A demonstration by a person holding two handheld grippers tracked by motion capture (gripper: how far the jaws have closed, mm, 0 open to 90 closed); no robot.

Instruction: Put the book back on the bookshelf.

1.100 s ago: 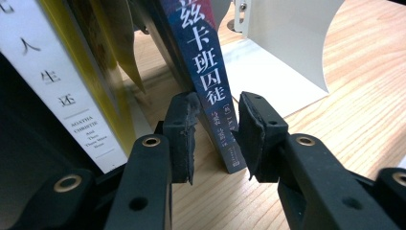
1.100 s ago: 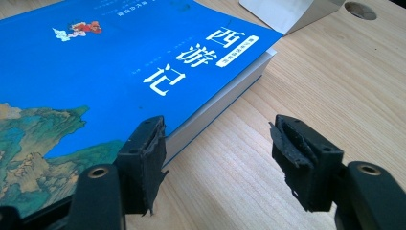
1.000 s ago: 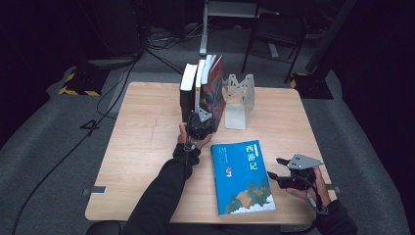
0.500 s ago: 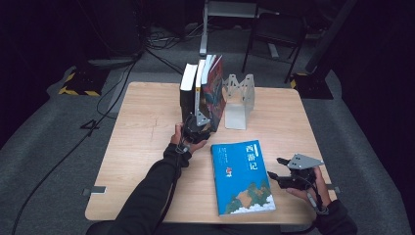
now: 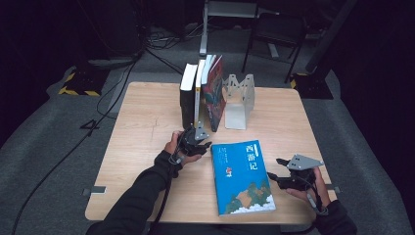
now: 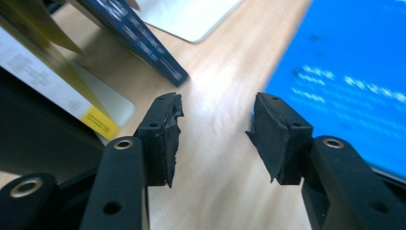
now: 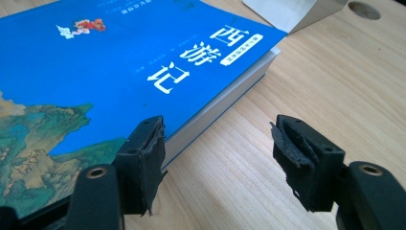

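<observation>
Your left gripper [image 5: 198, 142] has drawn back from the row of upright books [image 5: 201, 90] over the last second and now sits on the table [image 5: 137, 107] between the books' near ends and the top-left corner of the blue book [image 5: 243, 176]. In the left gripper view its jaws stand wide apart with bare wood between the pads [image 6: 165, 139]; they hold nothing. The motion blur there suggests the hand is not yet settled.

Your right gripper [image 5: 293, 175] has not shifted in that time. It rests just beside the blue book's right edge, jaws spread and empty. In the right gripper view, the left pad [image 7: 143, 158] sits at the book's page edge and the other pad is over bare table.

The blue book lies flat, cover up, near the front edge, well apart from the metal bookend [image 5: 240, 100]. The upright books lean toward that bookend.

Judgement: the pullback frees the left gripper to help with the flat book. Lifting and standing it beside the row looks like the next step, and no grasp is made yet
</observation>
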